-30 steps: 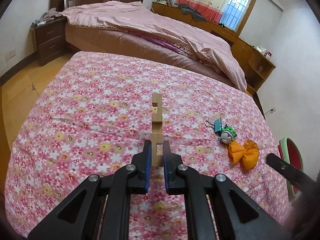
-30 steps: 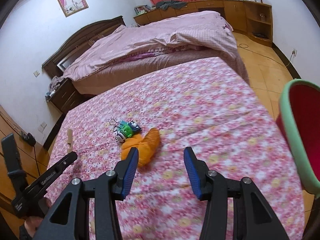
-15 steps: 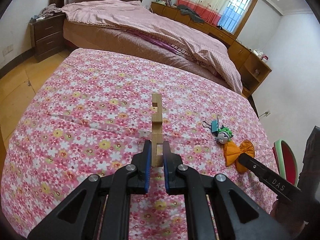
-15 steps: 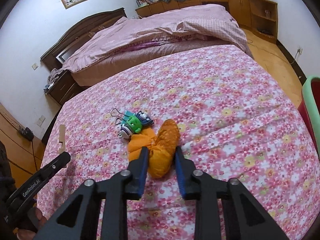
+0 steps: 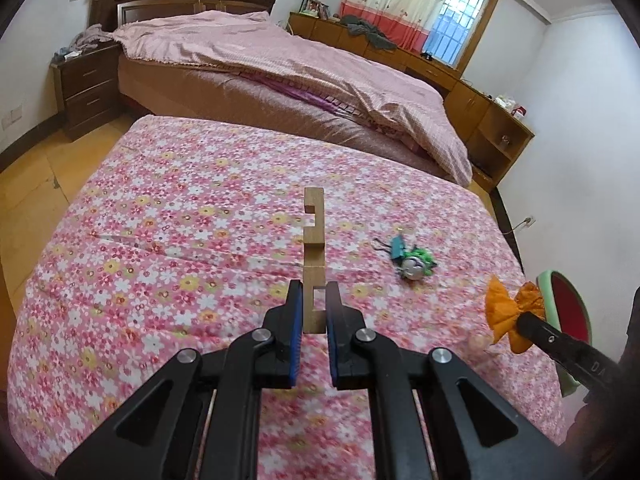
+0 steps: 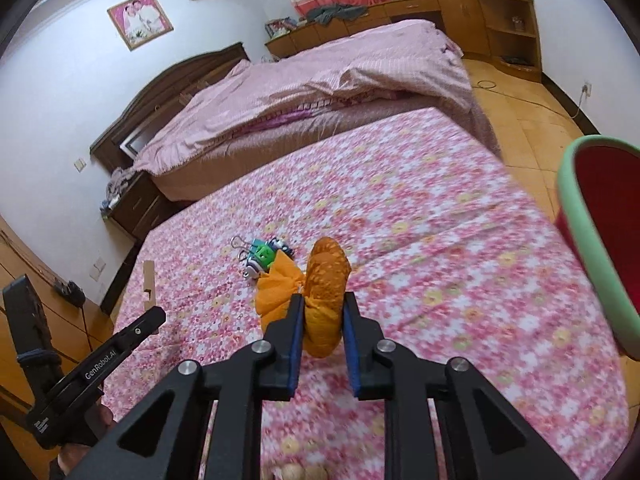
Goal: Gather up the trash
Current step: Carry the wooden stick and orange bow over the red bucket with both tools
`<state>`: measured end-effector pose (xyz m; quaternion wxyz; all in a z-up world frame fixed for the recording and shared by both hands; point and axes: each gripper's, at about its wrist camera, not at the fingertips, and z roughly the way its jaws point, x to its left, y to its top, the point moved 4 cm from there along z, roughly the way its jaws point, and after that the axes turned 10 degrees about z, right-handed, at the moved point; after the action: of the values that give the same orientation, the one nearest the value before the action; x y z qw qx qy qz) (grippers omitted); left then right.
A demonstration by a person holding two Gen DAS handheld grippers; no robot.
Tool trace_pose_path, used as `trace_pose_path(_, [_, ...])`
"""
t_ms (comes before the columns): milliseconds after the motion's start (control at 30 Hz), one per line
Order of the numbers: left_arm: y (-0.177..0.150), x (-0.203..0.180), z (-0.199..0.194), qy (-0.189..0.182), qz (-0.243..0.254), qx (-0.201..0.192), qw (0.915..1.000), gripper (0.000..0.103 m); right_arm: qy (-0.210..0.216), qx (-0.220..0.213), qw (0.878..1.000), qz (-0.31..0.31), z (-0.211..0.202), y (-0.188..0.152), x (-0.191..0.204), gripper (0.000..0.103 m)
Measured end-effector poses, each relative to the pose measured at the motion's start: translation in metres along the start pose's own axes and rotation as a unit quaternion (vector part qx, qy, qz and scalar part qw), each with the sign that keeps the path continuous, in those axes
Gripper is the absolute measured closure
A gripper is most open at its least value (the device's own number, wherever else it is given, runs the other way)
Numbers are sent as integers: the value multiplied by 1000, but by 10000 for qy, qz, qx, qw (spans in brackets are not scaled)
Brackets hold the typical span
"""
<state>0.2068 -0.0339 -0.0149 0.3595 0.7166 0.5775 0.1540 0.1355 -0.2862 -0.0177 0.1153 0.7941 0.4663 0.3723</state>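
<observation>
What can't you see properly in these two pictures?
- Red bin: the right wrist view's edge cuts it off, so what is inside stays unseen; only a sliver shows in the left wrist view.
- Orange crumpled wad: its lower part is hidden between the right claw fingers.
- Wooden piece: its near end sits behind the left claw.
- Green toy: too small and blurred to identify.

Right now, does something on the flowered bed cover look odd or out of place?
Yes: a small green toy clipped to a blue binder clip lies loose on the flowered cover, unlike the wooden piece and orange wrapper, both held in jaws.
</observation>
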Motion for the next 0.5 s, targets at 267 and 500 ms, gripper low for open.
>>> trace_pose_path(267, [-6,-28,-21,-191,103,24,9998,94,125,-277,9992,241,-43,1,-24,83])
trace_pose_path(500, [-6,-63,-46,-418,298,-92,9986,93,173,-475,9978,438,-74,1,-45,83])
